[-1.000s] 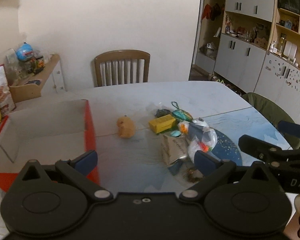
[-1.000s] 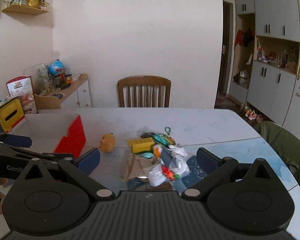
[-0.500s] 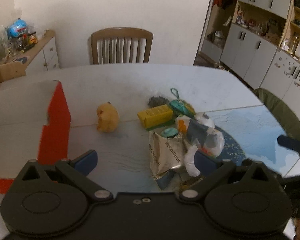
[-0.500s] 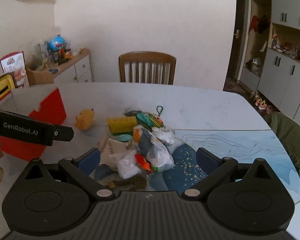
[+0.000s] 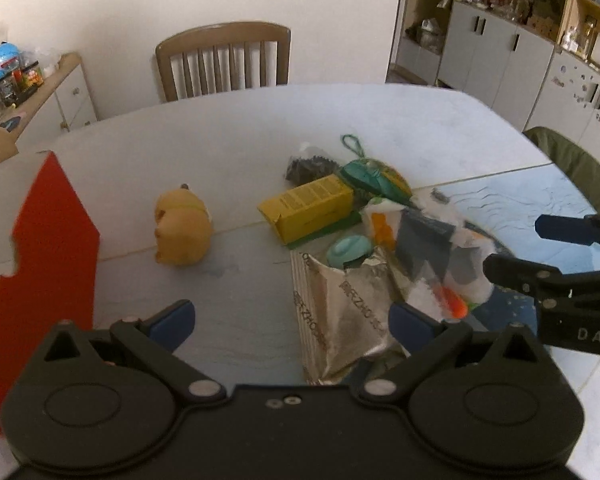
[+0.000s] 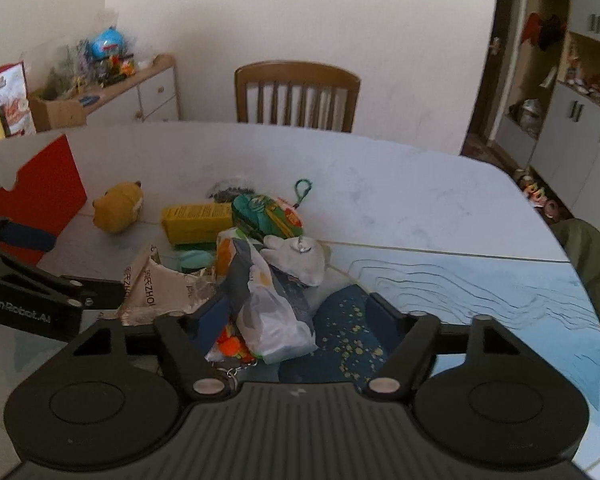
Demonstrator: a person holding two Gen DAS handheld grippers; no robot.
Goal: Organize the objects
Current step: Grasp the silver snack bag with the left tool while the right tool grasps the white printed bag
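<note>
A pile lies mid-table: a yellow box (image 5: 312,208), a green pouch (image 5: 374,176) with a loop, a silver foil packet (image 5: 340,312) and a clear plastic bag (image 6: 268,304) of small items. A yellow plush toy (image 5: 182,232) sits alone to the left of the pile. My left gripper (image 5: 292,322) hangs open low over the table, the foil packet's edge between its fingers. My right gripper (image 6: 300,312) straddles the plastic bag, its jaws closing. A gap still shows at the right pad.
A red and white box (image 5: 44,264) stands open at the table's left. A dark blue mat (image 6: 352,320) lies under the pile's right side. A wooden chair (image 6: 298,96) stands behind the table, with a sideboard (image 6: 140,88) at the left and cabinets (image 5: 500,56) at the right.
Both grippers have sunk and come in toward the pile. The right gripper's jaws have narrowed around the plastic bag. The left gripper has drifted right, away from the red box.
</note>
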